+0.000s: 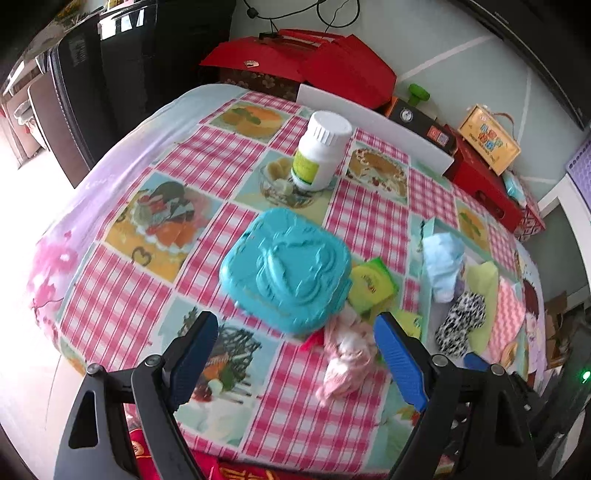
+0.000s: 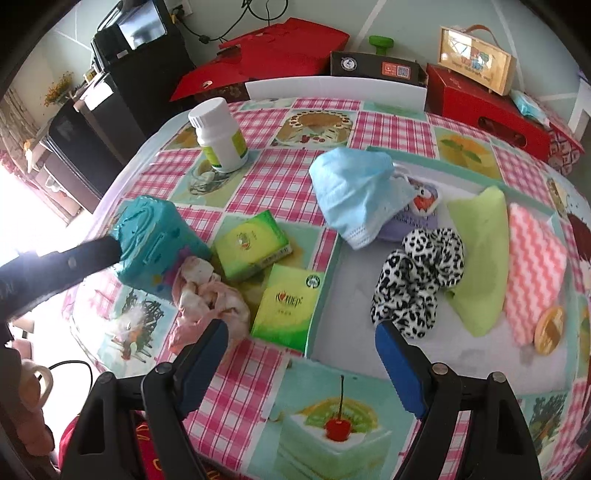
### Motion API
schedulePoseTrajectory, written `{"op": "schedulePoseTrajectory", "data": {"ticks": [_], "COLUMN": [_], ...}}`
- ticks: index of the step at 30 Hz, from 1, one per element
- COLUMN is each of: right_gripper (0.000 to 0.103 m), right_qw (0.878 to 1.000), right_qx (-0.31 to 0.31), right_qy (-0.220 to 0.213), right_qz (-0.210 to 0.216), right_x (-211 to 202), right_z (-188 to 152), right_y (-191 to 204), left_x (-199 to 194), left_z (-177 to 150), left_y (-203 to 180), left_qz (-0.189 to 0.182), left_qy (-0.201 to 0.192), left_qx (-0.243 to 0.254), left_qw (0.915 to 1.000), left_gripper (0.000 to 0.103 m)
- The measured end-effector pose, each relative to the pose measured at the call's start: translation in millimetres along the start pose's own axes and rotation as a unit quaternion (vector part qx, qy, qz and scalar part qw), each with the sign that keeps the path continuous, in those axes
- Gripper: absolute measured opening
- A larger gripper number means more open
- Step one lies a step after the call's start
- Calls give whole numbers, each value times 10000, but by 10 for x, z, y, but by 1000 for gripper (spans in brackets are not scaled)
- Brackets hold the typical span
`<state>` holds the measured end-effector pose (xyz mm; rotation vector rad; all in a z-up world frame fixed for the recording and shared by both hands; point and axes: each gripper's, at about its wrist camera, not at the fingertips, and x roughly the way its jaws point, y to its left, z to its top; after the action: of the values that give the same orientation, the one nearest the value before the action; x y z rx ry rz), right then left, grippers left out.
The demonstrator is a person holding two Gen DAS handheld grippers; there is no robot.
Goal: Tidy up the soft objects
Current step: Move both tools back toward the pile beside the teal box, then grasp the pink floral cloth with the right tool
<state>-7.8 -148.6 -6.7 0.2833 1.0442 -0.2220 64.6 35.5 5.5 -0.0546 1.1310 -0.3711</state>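
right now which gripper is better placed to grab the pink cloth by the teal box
Left, probably. The left gripper is open with the pink cloth lying between its fingers, beside the teal box. The right gripper is open too, but the cloth sits off its left finger.

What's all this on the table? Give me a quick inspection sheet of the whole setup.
Surface: checked tablecloth, fruit and cake prints.
Job's things: tray holding blue mask, leopard cloth, green cloth, pink cloth; pink rag and two tissue packs outside it.
Clutter: white bottle, teal box.
Grippers: left tool and right tool open, empty.
Cables: black cable by wall.
Surroundings: red boxes.
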Motion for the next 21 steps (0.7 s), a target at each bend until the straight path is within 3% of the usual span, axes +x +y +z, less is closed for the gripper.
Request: {"op": "schedulePoseTrajectory", "data": {"ticks": [7, 21], "right_gripper": [85, 85], "right_qw": [10000, 9997], "right_qx": [33, -132], "right_qy": [-10, 29], "right_qz": [43, 214], "right_x": [-8, 84], "right_z": [-86, -96], "right_y": [32, 159], "left_x": [111, 298], "left_z": [-218, -222], "left_y": [79, 231], "left_qz": [147, 236], "left_qy": [237, 398], "left_qx": [153, -65], "left_qw": [9995, 9989], "left_gripper": [87, 87]}}
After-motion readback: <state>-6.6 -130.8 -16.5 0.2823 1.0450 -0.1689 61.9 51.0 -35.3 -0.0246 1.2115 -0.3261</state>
